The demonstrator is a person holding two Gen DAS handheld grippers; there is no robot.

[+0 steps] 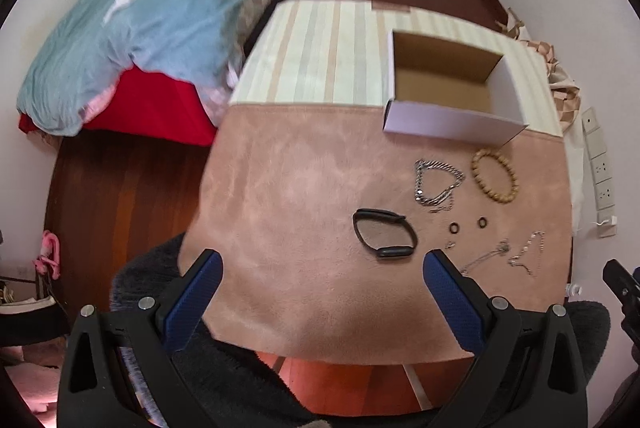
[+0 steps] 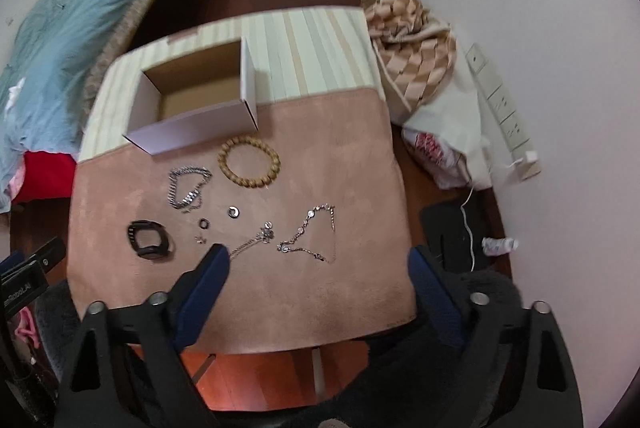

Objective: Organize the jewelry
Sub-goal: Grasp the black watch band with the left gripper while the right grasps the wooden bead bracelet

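Jewelry lies loose on my desk (image 2: 360,164) before the empty box (image 2: 192,96), beads (image 2: 249,161), chain (image 2: 188,188), black band (image 1: 385,233); both grippers, left (image 1: 322,270) and right (image 2: 316,268), hover, jaws wide, empty; first pickup pending, needs descent onto one piece.

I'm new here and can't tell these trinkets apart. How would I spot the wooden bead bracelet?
Find the open cardboard box on the pink mat. Just in front of its nearer corner lies the wooden bead bracelet, beside a silver chain bracelet. It alone is a tan ring of round beads.
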